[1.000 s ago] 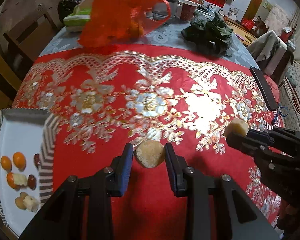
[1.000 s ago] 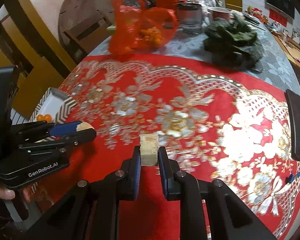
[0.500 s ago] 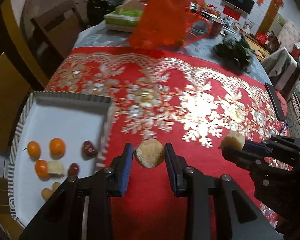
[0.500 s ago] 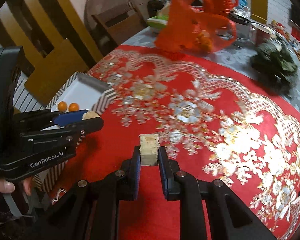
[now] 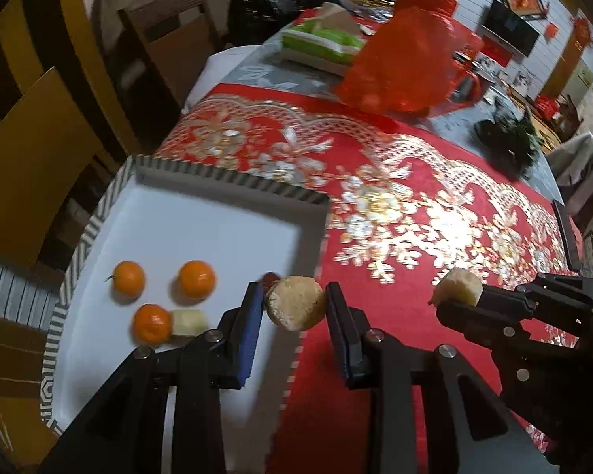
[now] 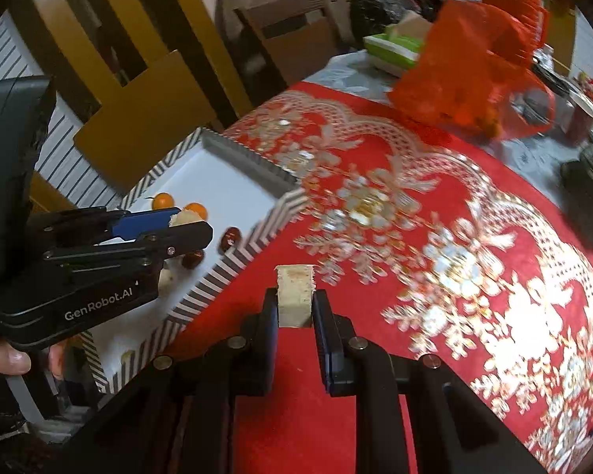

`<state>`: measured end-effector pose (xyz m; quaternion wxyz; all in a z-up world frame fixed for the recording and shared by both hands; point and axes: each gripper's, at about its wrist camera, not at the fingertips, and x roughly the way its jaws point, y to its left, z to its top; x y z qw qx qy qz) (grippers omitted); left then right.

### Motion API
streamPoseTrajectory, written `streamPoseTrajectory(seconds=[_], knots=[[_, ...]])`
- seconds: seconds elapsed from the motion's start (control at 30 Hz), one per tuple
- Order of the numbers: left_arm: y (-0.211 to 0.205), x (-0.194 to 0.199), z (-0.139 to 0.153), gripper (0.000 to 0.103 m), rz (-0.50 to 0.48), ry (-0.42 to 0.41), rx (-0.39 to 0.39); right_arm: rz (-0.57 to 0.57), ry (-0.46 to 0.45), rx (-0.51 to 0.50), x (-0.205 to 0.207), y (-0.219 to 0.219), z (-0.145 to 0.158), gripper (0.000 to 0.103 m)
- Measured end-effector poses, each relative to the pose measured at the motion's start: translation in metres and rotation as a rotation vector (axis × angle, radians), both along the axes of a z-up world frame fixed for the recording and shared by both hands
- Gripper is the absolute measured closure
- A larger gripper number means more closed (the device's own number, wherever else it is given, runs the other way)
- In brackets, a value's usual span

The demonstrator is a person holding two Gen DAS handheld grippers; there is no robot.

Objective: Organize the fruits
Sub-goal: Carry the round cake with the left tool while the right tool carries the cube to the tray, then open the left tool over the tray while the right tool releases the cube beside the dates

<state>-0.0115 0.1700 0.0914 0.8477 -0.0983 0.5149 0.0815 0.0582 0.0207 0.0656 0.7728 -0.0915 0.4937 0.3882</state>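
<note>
Left gripper (image 5: 295,303): jaws clenched on a round pale slice (image 5: 295,302), held above the near right edge of the tray (image 5: 225,233).
Right gripper (image 6: 295,305): jaws clenched on a pale cut chunk (image 6: 294,296), held over the red cloth (image 6: 395,245) just right of the tray (image 6: 233,193).
Tray: white floor, striped rim, at the left edge of the counter.
Tray contents, left view: three oranges (image 5: 195,279), a pale piece (image 5: 189,321) touching the nearest orange, and a dark red fruit (image 5: 271,277) partly hidden behind the slice.
Tray contents, right view: two oranges (image 6: 164,200) past the left gripper (image 6: 187,226), plus two dark red fruits (image 6: 230,237), one beside the right rim and one (image 6: 193,258) under the left gripper's jaws.
Left view only: third orange, the pale piece beside it, the right gripper (image 5: 456,294) from the side with the chunk (image 5: 457,286) at its tip.
Right view only: second dark red fruit, a hand (image 6: 8,357) on the left gripper's handle.
Far counter: red bag (image 5: 407,67), green pack (image 5: 320,39), dark greens (image 5: 510,142) on a grey cloth (image 5: 265,75).
Surroundings: wooden chairs (image 5: 31,166) at the left.
</note>
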Motion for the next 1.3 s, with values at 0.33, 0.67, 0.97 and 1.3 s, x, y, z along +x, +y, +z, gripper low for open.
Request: streamPoseTrajectory(seconds=[0.33,0.67,0.97,1.3], knots=[[0.052,-0.02,-0.007,0.072,0.102,0.014,-0.005,0.096,-0.005,-0.003,-0.003,0.052,0.001,0.084],[0.09,-0.038,-0.018,0.072,0.178,0.039,-0.007,0.17,0.018,-0.024,0.001,0.099,-0.014,0.084],[0.108,-0.043,-0.029,0.072,0.205,0.056,-0.02,0.211,0.03,-0.069,0.003,0.13,-0.031,0.084],[0.112,-0.042,-0.036,0.072,0.208,0.069,-0.029,0.226,0.021,-0.13,0.002,0.146,-0.047,0.084]])
